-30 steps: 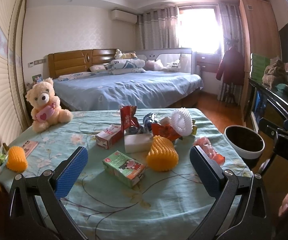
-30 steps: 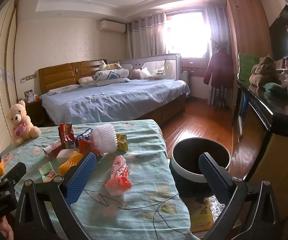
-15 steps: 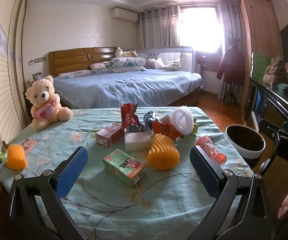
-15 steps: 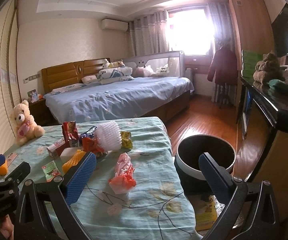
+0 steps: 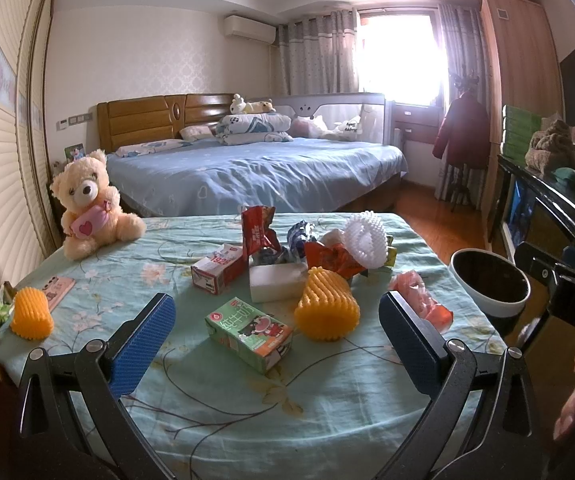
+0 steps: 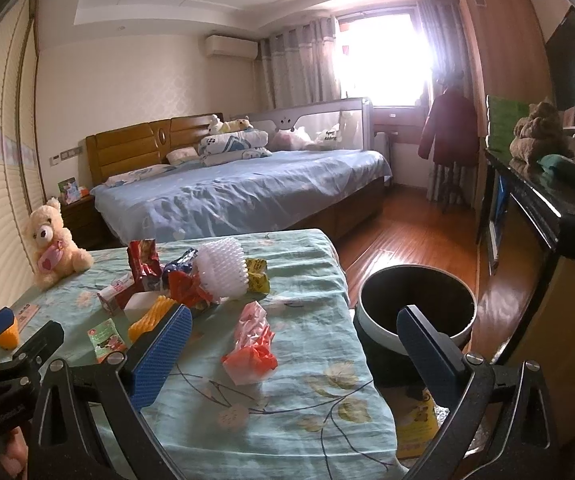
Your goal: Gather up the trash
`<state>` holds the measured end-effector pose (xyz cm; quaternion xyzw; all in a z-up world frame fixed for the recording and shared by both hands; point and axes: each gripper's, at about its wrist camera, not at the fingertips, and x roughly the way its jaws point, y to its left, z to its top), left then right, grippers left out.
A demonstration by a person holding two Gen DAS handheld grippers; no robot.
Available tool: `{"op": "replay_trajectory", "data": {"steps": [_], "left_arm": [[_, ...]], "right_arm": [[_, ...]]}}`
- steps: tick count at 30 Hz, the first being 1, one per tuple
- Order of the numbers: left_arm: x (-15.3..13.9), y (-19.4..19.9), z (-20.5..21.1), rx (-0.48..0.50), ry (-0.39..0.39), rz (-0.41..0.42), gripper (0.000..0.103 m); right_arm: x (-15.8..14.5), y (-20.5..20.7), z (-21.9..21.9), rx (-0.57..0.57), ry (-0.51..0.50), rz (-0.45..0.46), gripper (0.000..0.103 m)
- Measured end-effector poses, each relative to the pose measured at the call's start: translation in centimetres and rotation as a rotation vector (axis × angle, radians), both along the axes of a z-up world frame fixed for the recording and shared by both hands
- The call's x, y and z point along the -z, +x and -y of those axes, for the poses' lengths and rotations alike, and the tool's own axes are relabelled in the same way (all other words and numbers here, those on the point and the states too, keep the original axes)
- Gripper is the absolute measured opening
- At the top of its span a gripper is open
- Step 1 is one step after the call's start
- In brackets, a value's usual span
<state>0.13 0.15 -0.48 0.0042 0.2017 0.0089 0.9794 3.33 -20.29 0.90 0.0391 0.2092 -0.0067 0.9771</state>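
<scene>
Trash lies on a table with a green floral cloth (image 5: 327,400). A green milk carton (image 5: 248,333) and an orange foam fruit net (image 5: 326,309) sit straight ahead of my left gripper (image 5: 275,340), which is open and holds nothing. Behind them are a white block (image 5: 277,287), a red and white carton (image 5: 218,269), red wrappers (image 5: 257,232) and a white foam net (image 5: 366,240). A crumpled pink and red plastic bag (image 6: 252,346) lies between the fingers of my open right gripper (image 6: 299,352). A round bin (image 6: 415,308) stands on the floor right of the table.
A teddy bear (image 5: 87,208) sits at the table's far left corner, with a second orange foam net (image 5: 30,318) and a pink card (image 5: 57,288) near the left edge. A bed (image 5: 255,168) lies beyond; a dark cabinet (image 6: 547,216) lines the right wall.
The right gripper has drifted left and a little forward, so the pink and red bag now sits more centred between its fingers. The left view has hardly shifted.
</scene>
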Motion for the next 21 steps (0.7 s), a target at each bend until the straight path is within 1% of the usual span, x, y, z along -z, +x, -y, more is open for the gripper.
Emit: {"op": "replay_trajectory", "data": {"steps": [21], "left_arm": [[0.7,1.3,-0.6,-0.007,-0.017,-0.034,0.103]], "right_arm": [[0.7,0.9,0.1,-0.033,0.030,-0.040,0.103]]}}
